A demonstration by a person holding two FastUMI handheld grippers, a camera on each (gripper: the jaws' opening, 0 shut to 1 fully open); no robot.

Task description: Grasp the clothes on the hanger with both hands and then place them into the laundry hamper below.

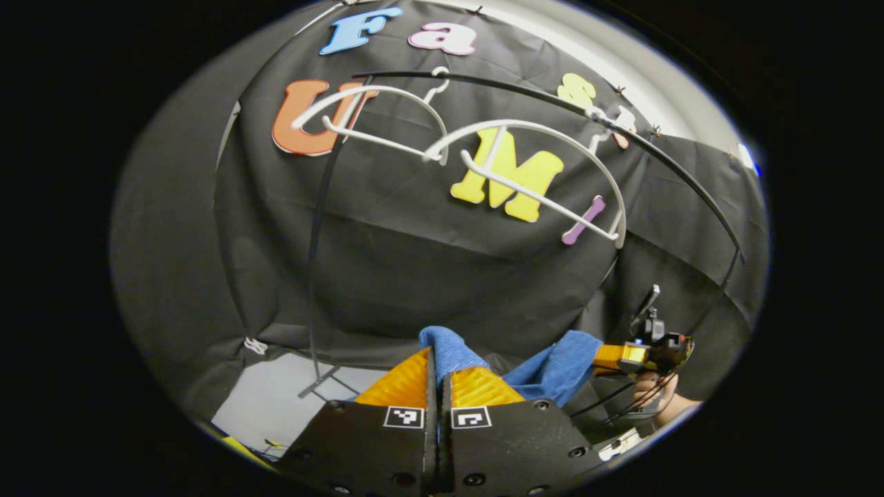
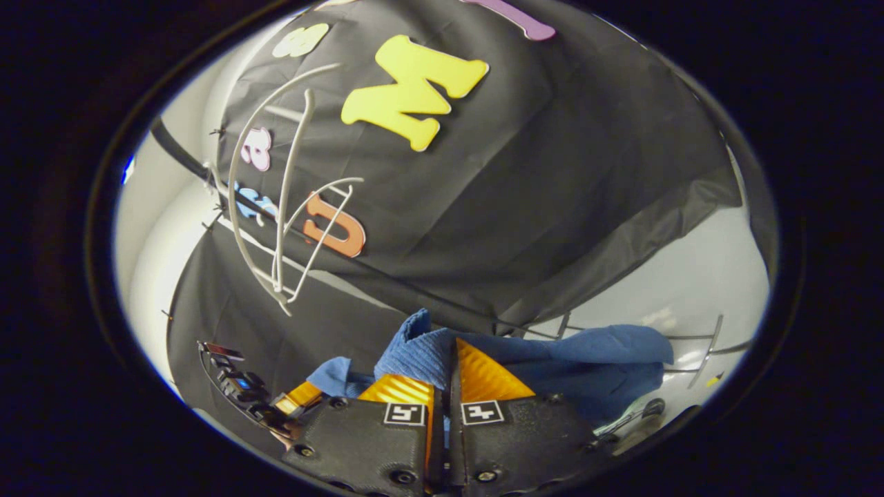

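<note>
The blue garment [image 1: 552, 369] is off the hangers, stretched between both tools: the left gripper [image 1: 438, 376] is clamped on one bunched end, the right gripper [image 2: 445, 369] pinches the other. Up at twelve o'clock two bare white hangers [image 1: 525, 172] dangle from the black rail [image 1: 663, 155], against the black cloth wall [image 1: 387, 262]

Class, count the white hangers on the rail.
2, both bare: left hanger hangs beside right hanger on the black rail. More could hang outside the picture.

Two white hangers [image 1: 387, 117], one blue garment [image 1: 552, 369]
</note>
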